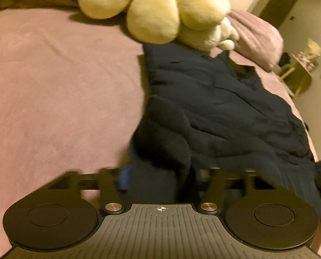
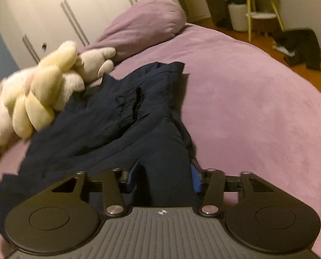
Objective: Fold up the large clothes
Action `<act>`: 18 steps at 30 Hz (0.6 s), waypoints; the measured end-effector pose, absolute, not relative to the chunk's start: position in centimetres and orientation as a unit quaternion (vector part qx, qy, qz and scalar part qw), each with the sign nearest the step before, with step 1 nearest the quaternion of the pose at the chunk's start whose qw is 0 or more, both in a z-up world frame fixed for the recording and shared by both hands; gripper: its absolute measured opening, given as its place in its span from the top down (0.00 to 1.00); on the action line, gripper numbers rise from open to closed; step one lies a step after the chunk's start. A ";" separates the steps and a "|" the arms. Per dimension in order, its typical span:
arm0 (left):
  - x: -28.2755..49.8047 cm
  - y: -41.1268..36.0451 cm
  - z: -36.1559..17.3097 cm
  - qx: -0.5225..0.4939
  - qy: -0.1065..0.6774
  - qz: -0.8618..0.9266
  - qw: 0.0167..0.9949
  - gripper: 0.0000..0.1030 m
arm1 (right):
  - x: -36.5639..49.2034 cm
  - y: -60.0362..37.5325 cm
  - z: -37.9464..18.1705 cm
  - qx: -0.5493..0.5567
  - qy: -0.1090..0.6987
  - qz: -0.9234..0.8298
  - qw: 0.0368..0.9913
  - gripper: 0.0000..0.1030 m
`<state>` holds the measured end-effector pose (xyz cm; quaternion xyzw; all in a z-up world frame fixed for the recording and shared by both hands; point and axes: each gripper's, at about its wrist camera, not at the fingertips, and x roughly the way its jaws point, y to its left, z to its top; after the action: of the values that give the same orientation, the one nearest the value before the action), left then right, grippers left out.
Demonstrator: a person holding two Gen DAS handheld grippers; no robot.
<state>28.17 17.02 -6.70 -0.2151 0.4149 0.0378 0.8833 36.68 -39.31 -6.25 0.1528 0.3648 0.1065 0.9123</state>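
Note:
A dark navy garment [image 1: 214, 108] lies crumpled across the pink-purple bed cover [image 1: 52, 97]. In the left wrist view a bunched fold of it fills the gap of my left gripper [image 1: 160, 172]; one blue pad [image 1: 124, 178] shows pressed against the cloth, the other is hidden by it. The right wrist view shows the same garment [image 2: 100, 129] from its other side. A thick fold rises between the two blue pads [image 2: 195, 178] of my right gripper [image 2: 163, 172], which is shut on it.
A cream plush toy [image 1: 156, 10] rests on the far end of the garment, beside a purple pillow [image 2: 143, 23]. White wardrobe doors [image 2: 52, 10] stand behind the bed. On the wooden floor are a yellow-legged stool [image 2: 259, 4] and dark clothes [image 2: 298, 45].

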 end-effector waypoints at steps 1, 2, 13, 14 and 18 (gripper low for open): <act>28.0 16.9 -6.5 -0.212 0.413 0.038 0.885 0.66 | 36.7 -39.0 -6.2 0.142 0.362 0.106 0.915 0.75; 27.8 16.6 -6.1 -0.201 0.409 0.037 0.889 0.71 | 36.6 -38.6 -6.1 0.129 0.358 0.101 0.919 0.87; 27.2 15.9 4.8 -0.171 0.261 0.020 0.950 0.78 | 32.3 -39.0 2.5 0.127 0.228 0.111 0.959 0.93; 28.3 15.7 4.9 -0.164 0.257 0.028 0.952 0.78 | 32.5 -38.9 3.5 0.133 0.208 0.109 0.963 0.93; 33.8 15.1 2.0 -0.146 0.292 0.069 0.943 0.76 | 35.9 -37.9 4.9 0.139 0.183 0.091 0.969 0.93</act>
<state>33.80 15.09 2.00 -0.1457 0.2915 0.0688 0.9429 35.86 -37.90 4.94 0.1389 0.1825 0.0906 0.9691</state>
